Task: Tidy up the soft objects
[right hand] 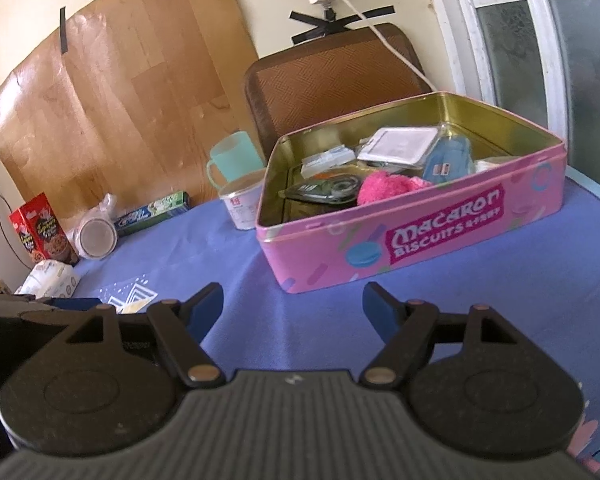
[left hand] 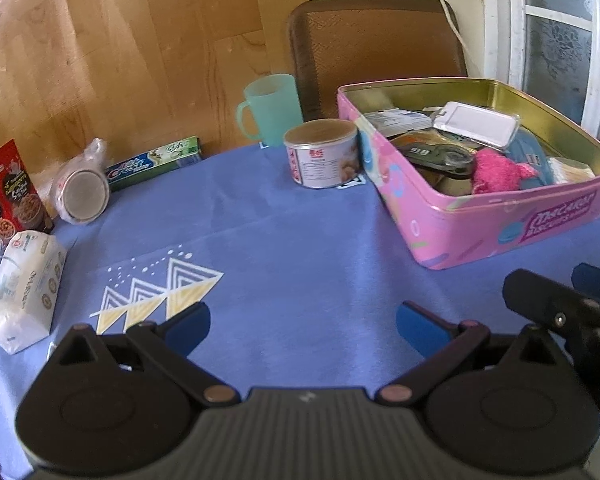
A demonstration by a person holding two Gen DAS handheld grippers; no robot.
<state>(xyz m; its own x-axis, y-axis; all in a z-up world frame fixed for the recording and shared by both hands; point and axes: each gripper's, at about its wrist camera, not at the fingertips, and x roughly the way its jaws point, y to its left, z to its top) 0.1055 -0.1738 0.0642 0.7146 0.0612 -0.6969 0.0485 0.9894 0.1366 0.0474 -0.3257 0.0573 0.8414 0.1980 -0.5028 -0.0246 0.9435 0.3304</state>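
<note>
A pink fluffy cloth point(left hand: 496, 172) lies inside the open pink biscuit tin point(left hand: 500, 224), among cards, a blue pouch and a tape dispenser; it also shows in the right wrist view point(right hand: 384, 188) inside the tin point(right hand: 412, 240). A white tissue pack point(left hand: 24, 288) lies on the blue tablecloth at the left, also seen in the right wrist view point(right hand: 50, 278). My left gripper point(left hand: 302, 324) is open and empty above bare cloth. My right gripper point(right hand: 292, 306) is open and empty in front of the tin. The right gripper's side shows at the left wrist view's right edge point(left hand: 560, 312).
A white can point(left hand: 322, 152) stands left of the tin, a teal mug point(left hand: 270, 110) behind it. A toothpaste box point(left hand: 154, 162), a wrapped round lid point(left hand: 82, 196) and a red cereal box point(left hand: 10, 192) line the far left. A brown chair point(left hand: 376, 48) stands behind the table.
</note>
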